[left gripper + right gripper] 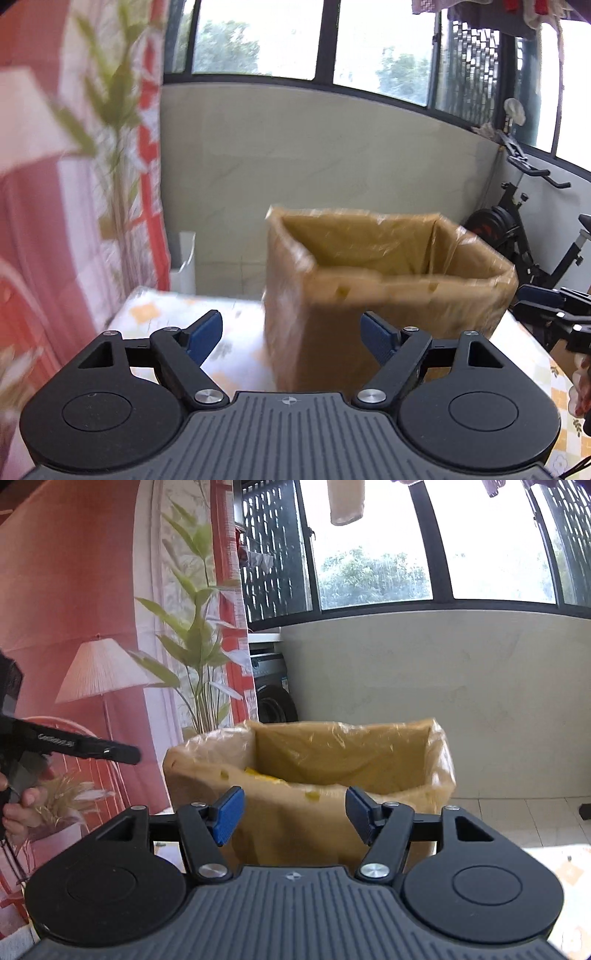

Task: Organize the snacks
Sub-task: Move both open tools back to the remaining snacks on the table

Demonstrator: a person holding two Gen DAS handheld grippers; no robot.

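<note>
The left gripper (291, 338) stands apart, nothing between its blue pads; the lined cardboard box (384, 295) sits just ahead, slightly right. The right gripper (293, 816) is likewise apart and empty, box (314, 775) straight ahead, yellow snack packets (264, 775) inside.

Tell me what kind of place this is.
Probably an enclosed balcony or laundry area of a home: a washing machine stands by the windows, an exercise bike sits in the corner, and laundry hangs overhead. A lined cardboard box sits on a table.

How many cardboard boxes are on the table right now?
1. The plastic-lined cardboard box stands on the patterned table, straight ahead of both tools. Others could sit outside these two views.
</note>
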